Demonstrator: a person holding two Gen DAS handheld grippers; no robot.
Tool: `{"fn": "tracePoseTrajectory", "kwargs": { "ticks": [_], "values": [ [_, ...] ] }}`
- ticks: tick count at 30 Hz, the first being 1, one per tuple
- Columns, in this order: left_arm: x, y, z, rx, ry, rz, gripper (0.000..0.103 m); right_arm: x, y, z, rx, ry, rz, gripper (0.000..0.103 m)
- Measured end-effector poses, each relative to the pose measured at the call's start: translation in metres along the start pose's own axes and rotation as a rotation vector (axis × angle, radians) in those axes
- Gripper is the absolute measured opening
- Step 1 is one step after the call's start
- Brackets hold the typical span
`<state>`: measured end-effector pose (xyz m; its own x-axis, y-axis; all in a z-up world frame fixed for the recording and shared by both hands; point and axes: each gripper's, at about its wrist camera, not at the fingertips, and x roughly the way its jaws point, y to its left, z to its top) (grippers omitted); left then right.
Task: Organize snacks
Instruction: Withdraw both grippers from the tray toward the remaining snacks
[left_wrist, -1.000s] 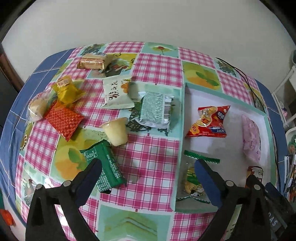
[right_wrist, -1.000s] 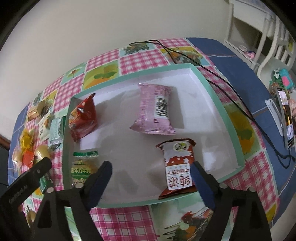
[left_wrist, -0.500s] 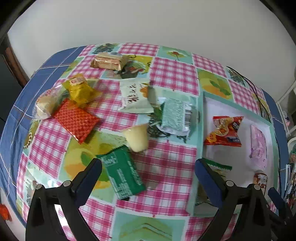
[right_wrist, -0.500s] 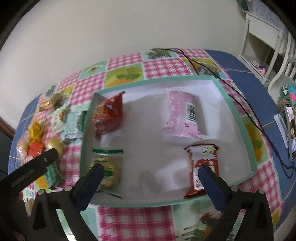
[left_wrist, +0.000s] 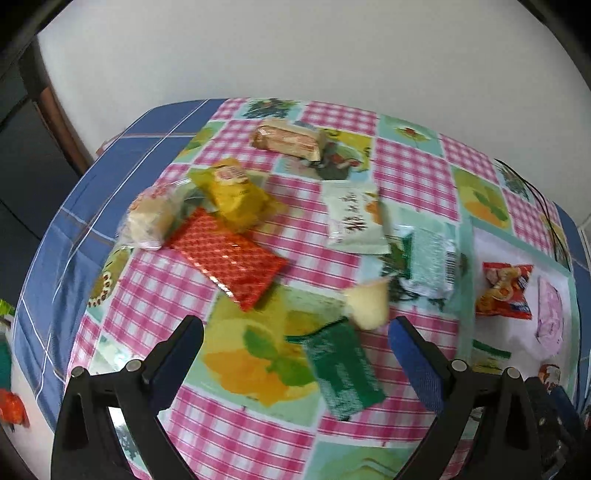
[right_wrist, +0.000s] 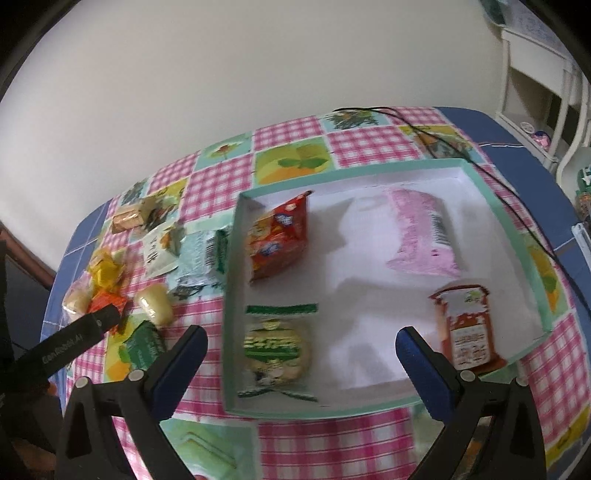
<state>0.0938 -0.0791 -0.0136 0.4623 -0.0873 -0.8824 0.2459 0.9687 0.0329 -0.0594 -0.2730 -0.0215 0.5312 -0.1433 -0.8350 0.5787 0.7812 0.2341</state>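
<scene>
Loose snacks lie on the checked tablecloth: a green packet (left_wrist: 340, 369), a pale jelly cup (left_wrist: 369, 304), a red foil packet (left_wrist: 229, 256), a yellow packet (left_wrist: 232, 188), a white packet (left_wrist: 354, 218) and a mint packet (left_wrist: 430, 264). My left gripper (left_wrist: 295, 350) is open and empty above the green packet. A teal-rimmed white tray (right_wrist: 513, 236) holds a red snack bag (right_wrist: 279, 236), a pink packet (right_wrist: 421, 232), a green-and-clear cookie packet (right_wrist: 275, 350) and a red-and-white packet (right_wrist: 467, 326). My right gripper (right_wrist: 301, 358) is open and empty over the tray's near side.
A brown wrapped cake (left_wrist: 286, 140) and a clear-wrapped bun (left_wrist: 149, 218) lie at the far left of the table. A black cable (right_wrist: 436, 140) runs past the tray's far corner. The wall is close behind the table. White furniture (right_wrist: 535, 74) stands at the right.
My left gripper has swung left, away from the tray and over the loose snacks. My right gripper has drawn back and shifted left, so the tray sits further right in its view.
</scene>
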Motion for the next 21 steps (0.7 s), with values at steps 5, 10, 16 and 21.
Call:
{"fn": "tracePoseTrajectory", "kwargs": {
  "ticks": [5,10,16,21],
  "values": [
    [0.003,0.027,0.005,-0.034,0.004,0.037,0.100,0.001,0.021,-0.002,-0.013,-0.001,0.029,0.103],
    [0.009,0.049,0.007,-0.072,0.012,0.088,0.100,0.003,0.043,-0.004,-0.033,-0.002,0.074,0.103],
    [0.013,0.079,0.008,-0.121,0.020,0.115,0.100,0.011,0.073,-0.012,-0.079,0.035,0.111,0.103],
    [0.016,0.098,0.006,-0.151,0.029,0.132,0.100,0.017,0.098,-0.018,-0.103,0.060,0.157,0.103]
  ]
}}
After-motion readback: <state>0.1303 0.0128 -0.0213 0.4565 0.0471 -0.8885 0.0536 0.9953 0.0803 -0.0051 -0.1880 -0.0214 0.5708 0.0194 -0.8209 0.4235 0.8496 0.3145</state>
